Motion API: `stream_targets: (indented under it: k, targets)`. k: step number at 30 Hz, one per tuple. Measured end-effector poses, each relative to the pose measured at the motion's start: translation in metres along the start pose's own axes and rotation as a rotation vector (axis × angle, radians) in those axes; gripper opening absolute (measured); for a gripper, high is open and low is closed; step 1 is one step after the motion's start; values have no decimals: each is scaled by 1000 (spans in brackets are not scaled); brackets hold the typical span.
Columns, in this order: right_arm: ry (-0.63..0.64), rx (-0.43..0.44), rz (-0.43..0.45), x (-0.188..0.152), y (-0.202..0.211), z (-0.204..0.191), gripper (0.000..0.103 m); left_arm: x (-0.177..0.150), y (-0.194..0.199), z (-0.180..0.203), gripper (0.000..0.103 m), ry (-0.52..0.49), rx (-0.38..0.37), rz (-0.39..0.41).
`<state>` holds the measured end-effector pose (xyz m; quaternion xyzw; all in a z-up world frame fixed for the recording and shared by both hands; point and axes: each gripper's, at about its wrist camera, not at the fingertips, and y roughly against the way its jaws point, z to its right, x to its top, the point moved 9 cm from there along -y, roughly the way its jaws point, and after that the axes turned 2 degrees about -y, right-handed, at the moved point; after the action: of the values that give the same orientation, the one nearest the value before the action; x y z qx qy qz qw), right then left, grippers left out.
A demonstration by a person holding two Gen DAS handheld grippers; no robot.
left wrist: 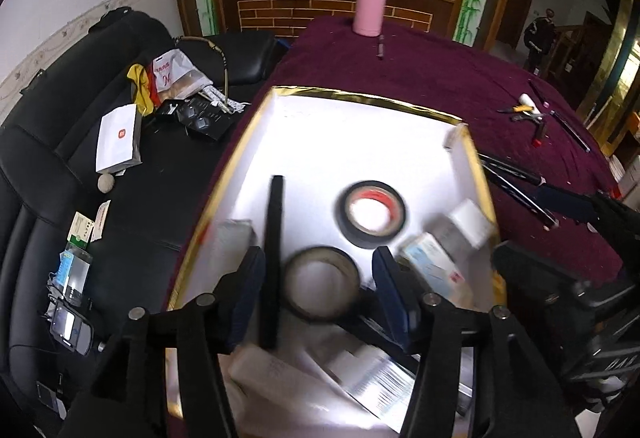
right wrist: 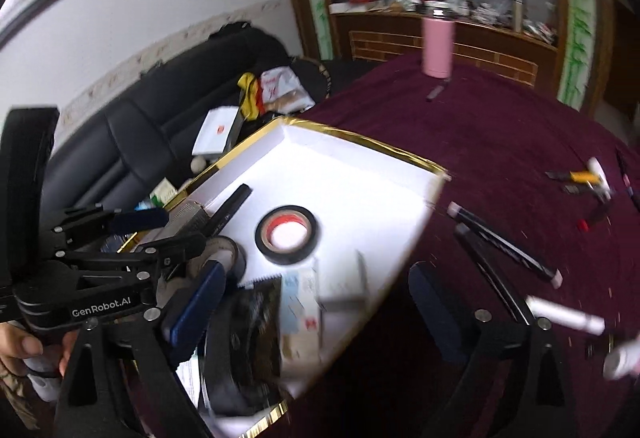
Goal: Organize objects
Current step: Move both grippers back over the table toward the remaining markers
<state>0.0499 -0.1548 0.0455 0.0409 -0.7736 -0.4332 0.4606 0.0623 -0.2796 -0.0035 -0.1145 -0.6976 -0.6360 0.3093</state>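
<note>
Inside white box (left wrist: 360, 134), left gripper (left wrist: 320, 290) spread around tape roll (left wrist: 324, 282); right gripper (right wrist: 316, 302) spread, empty.

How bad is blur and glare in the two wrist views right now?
Left wrist: the white box floor is blown out; the tape rolls and cartons near the left claw are motion-smeared, the far pink bottle only slightly soft. Right wrist: heavier blur overall, markers on the maroon cloth streaked, cabinet soft. Both show fisheye bending and dark corners.
</note>
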Motion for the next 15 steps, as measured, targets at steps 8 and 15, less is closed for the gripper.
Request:
stream_targets:
  k: [8,15]
  targets:
    - [-149,-57,53,-39,55,62,103,-13,19,46,57,-39,10,0]
    - [-212,-139,72,-74,86,108,103,-14,26,99,64,-115,13,3]
